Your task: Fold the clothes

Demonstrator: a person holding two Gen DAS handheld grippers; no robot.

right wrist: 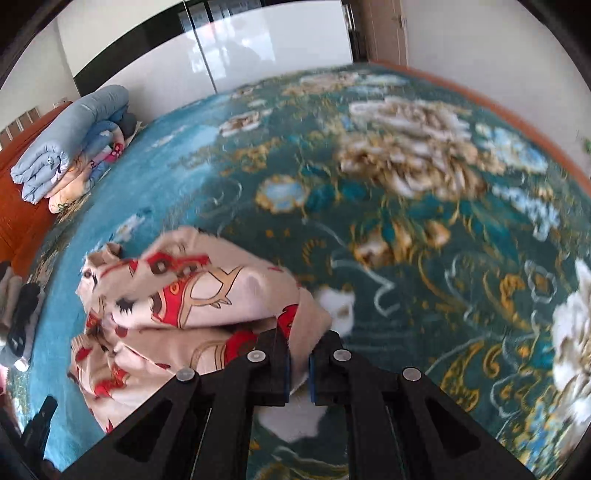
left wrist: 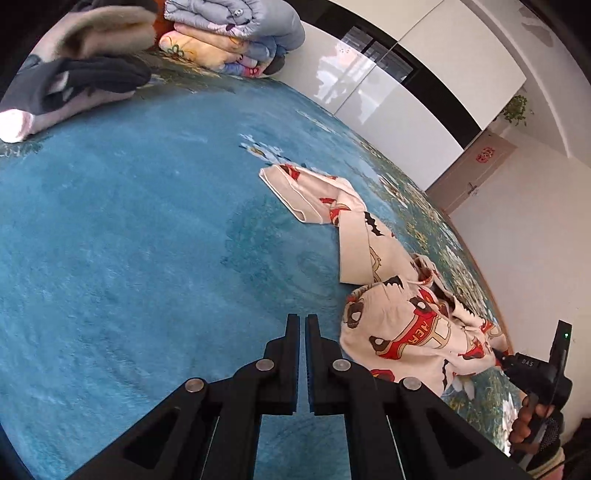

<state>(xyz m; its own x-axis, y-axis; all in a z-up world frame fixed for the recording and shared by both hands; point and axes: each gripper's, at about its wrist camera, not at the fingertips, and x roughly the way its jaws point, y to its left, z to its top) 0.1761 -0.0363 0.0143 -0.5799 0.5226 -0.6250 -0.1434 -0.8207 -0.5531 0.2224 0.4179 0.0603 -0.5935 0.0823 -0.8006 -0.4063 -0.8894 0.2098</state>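
Plush teal pile covers the bed: the blanket (left wrist: 129, 240) is a deep-napped fleece, plain blue-green across the open stretch in the left wrist view, and woven with big cream, gold and pale blue flowers nearer its orange-edged far side in the right wrist view (right wrist: 424, 258).

The cream garment (left wrist: 402, 332) lies crumpled on that blanket. It is soft, thin printed cloth, scattered with red cars and dark brown shapes; one long flat strip of it runs away to a squared end, while the rest bunches in rounded folds.

The right gripper (right wrist: 299, 354) is matte black plastic with blue pad linings and round metal pins at its joints. Its fingers are pinched narrowly on an edge of the cream garment (right wrist: 192, 295), the cloth rising in a tuft between them; this view is smeared by motion.

The left gripper (left wrist: 302, 332), of the same build, hovers over bare blanket just beside the garment, its fingers drawn almost together with only a thin slit between and nothing in them.

At the bed's far end sits a stack of folded quilts (left wrist: 236, 33), puffy grey-blue on top of a pastel floral one. Near it lie dark ribbed knit clothes (left wrist: 85, 81) and pale fuzzy ones, loosely heaped.
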